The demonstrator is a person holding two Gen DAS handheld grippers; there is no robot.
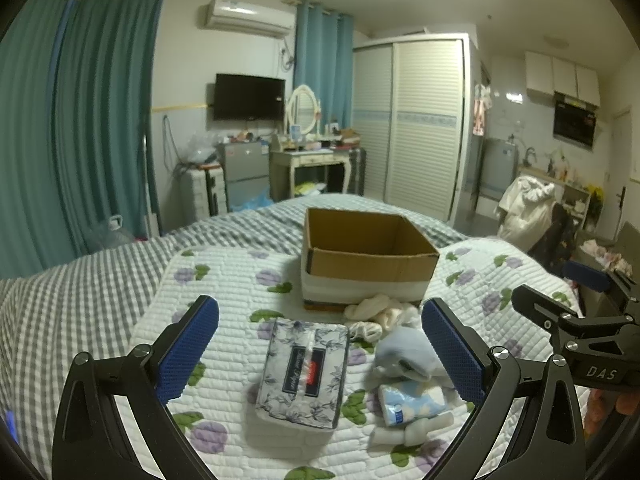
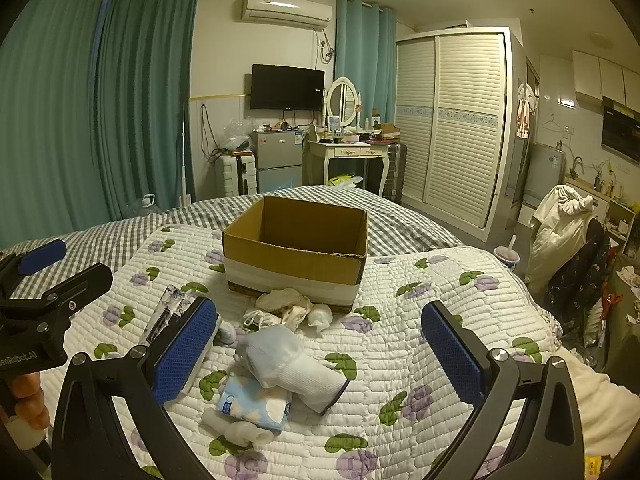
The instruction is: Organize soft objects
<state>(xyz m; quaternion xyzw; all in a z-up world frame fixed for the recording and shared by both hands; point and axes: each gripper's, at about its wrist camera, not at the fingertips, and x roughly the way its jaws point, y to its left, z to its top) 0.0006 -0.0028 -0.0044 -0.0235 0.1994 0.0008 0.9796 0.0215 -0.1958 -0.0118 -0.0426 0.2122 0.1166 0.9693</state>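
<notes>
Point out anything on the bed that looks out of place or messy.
The cardboard box appears empty, while the soft things lie loose in front of it: crumpled cream socks, a light-blue sock and a tissue pack. Nothing looks spilled or damaged.

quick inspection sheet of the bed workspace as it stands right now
surface: quilt with purple flowers over a checked sheet.
job's things: open cardboard box, looks empty; tissue pack, blue-white sock, small tissue packet, cream socks lie before it.
clutter: cup with straw past the bed edge.
grippers: left gripper open over the tissue pack; right gripper open over the sock; both empty.
cables: wires by the fridge.
surroundings: wardrobe, curtains, television.
</notes>
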